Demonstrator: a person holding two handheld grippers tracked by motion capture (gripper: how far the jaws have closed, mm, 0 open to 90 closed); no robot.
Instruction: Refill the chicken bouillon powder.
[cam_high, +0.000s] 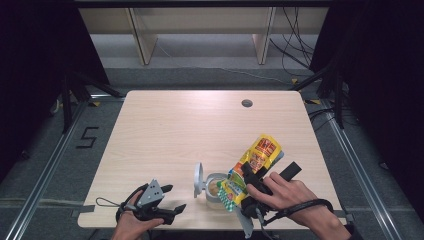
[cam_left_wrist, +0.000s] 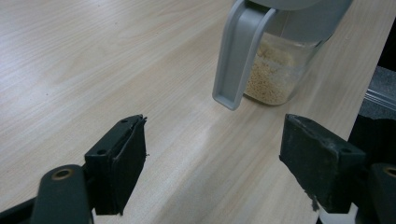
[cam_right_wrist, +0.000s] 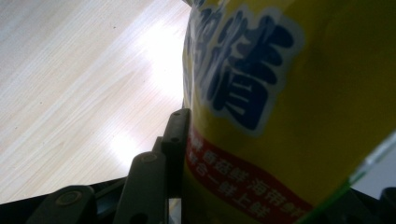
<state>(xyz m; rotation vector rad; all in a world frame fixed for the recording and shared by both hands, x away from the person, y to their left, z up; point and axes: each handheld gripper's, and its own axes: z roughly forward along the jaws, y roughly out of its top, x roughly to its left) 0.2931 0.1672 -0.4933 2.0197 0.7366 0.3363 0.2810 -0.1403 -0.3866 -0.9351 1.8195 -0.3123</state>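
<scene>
Yellow plastic, printed with blue characters and a red band, is what the right gripper (cam_high: 248, 186) pinches: a bag (cam_high: 252, 167) held tilted over the jar (cam_high: 216, 190), its green-edged lower end just above the jar's open mouth. In the right gripper view the bag (cam_right_wrist: 299, 107) presses against the one jaw that can be seen; the other jaw is hidden behind the bag, and the print is cut off at the edges, so the wording cannot be read whole. The right hand (cam_high: 285, 192) covers most of that gripper from above. The jar stands near the table's (cam_high: 165, 130) front edge, with its grey lid (cam_high: 199, 179) swung up on the left side. From the left gripper view the jar (cam_left_wrist: 275, 74) is clear-walled and holds pale grains low down, with a grey handle (cam_left_wrist: 238, 53) down its side; its top runs out of the picture. The left gripper (cam_high: 170, 199) rests left of the jar, well apart from it, jaws spread with nothing between them but bare wood. The left hand (cam_high: 131, 220) is partly cut off at the bottom edge. Whether grains are falling from the bag is too small to tell.
</scene>
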